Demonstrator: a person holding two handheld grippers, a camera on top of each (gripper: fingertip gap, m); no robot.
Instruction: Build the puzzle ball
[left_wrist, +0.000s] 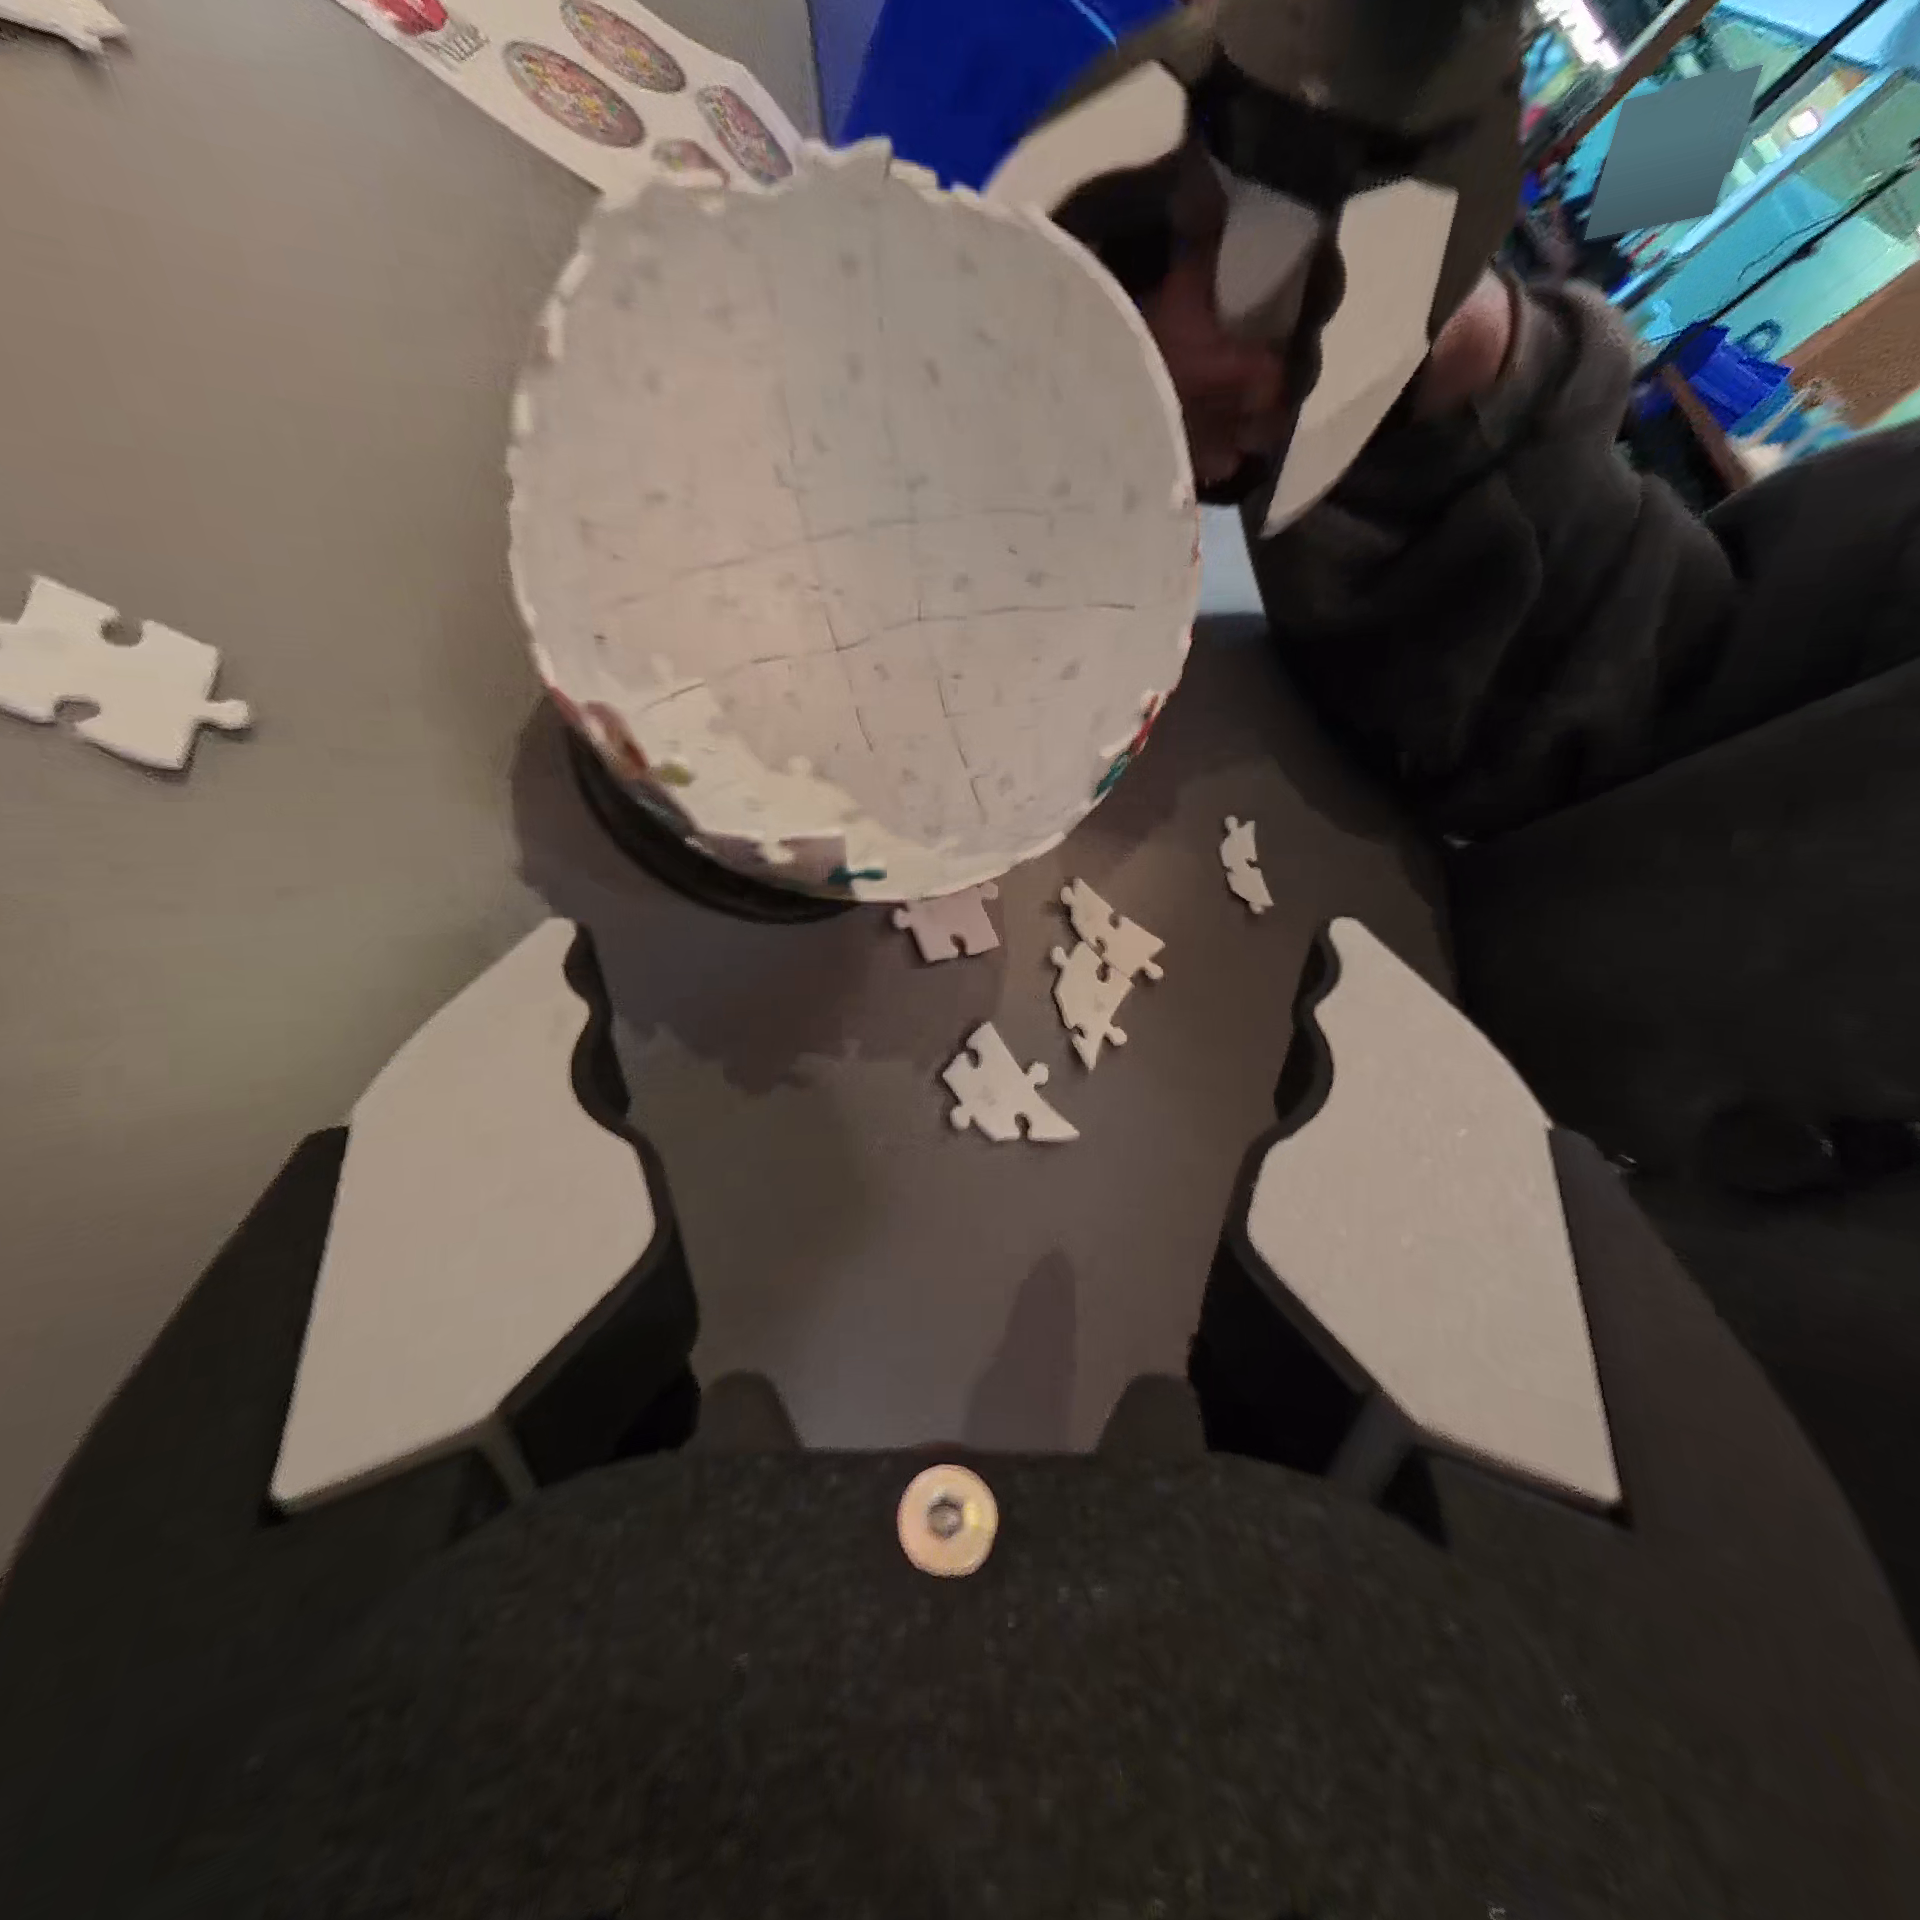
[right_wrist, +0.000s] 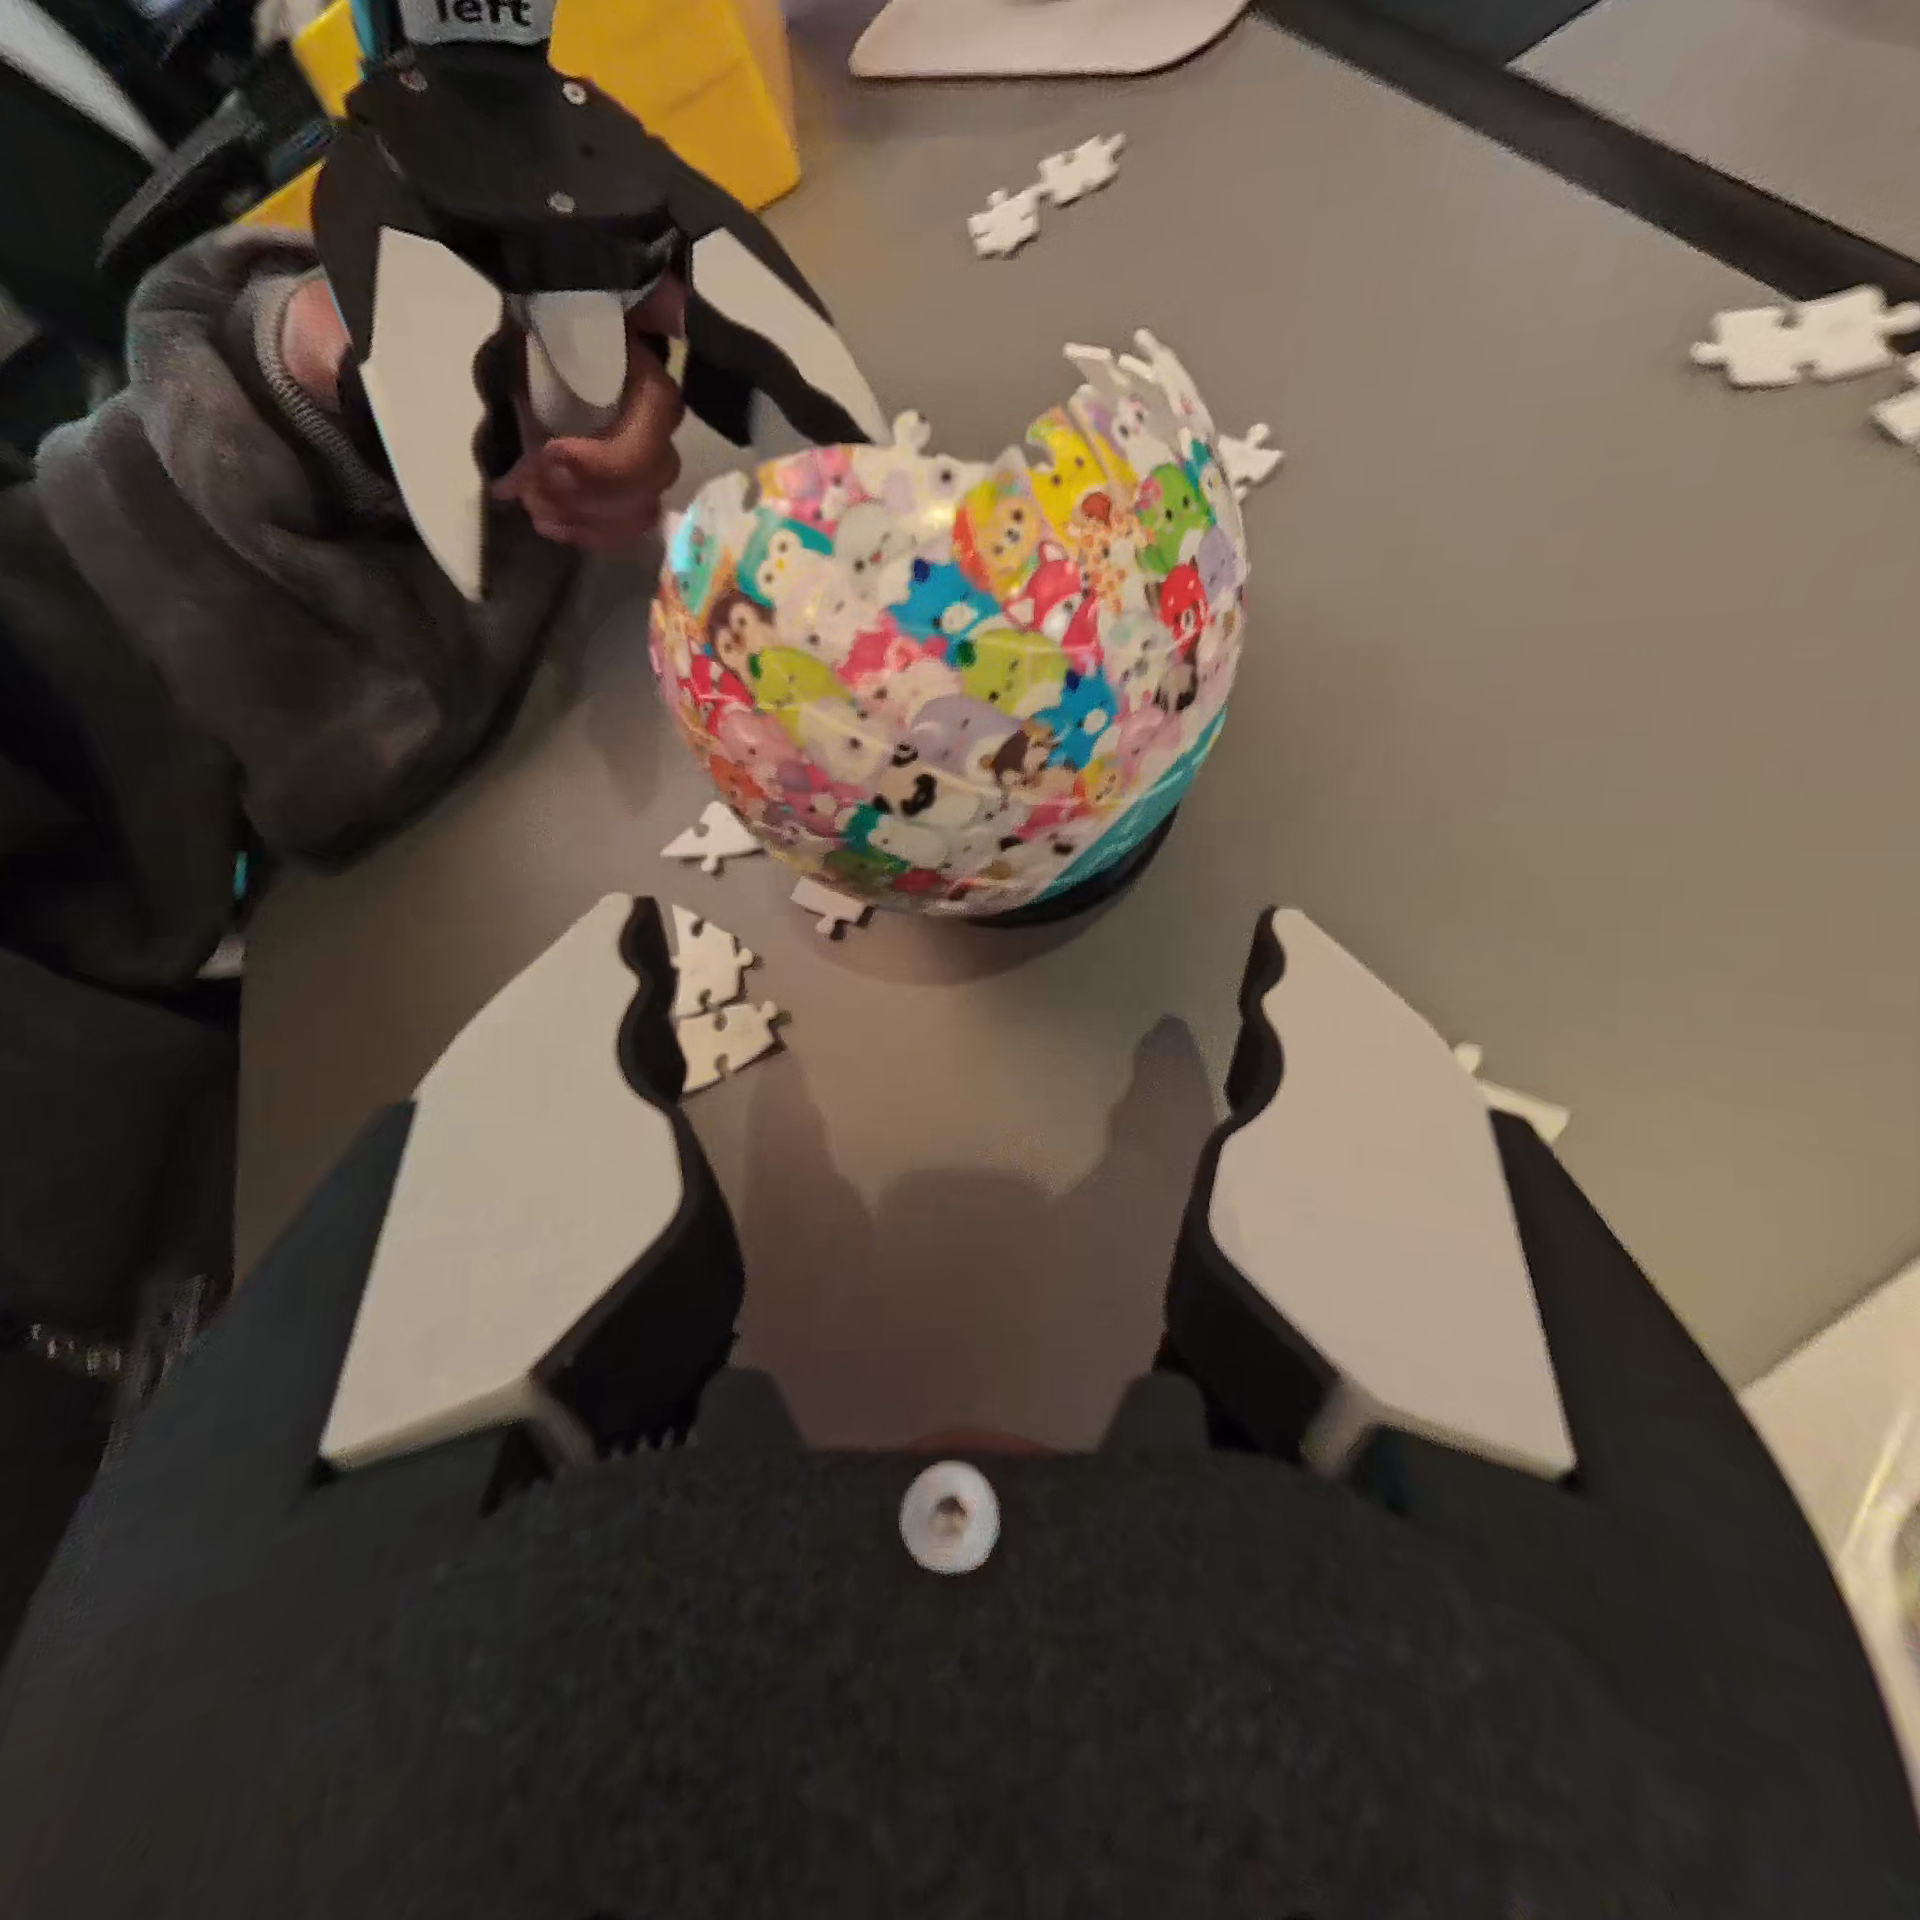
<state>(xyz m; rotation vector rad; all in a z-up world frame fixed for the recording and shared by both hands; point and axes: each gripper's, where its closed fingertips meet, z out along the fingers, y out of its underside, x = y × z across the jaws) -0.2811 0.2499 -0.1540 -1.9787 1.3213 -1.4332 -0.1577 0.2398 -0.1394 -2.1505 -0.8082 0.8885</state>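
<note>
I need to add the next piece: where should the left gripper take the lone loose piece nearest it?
Pinch the loose piece across its flat width from above with the left gripper: it lies flat on the table, apart from the others, so only its outer edges offer purchase.

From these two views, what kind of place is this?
Probably an indoor workshop or lab: a grey worktable with a part-built puzzle ball and loose pieces, plus cluttered benches behind.

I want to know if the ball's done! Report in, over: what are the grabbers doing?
Left gripper open, empty. Right gripper open, empty. Puzzle ball half built on its stand, top open. Loose pieces beside it; nothing in the way.
</note>
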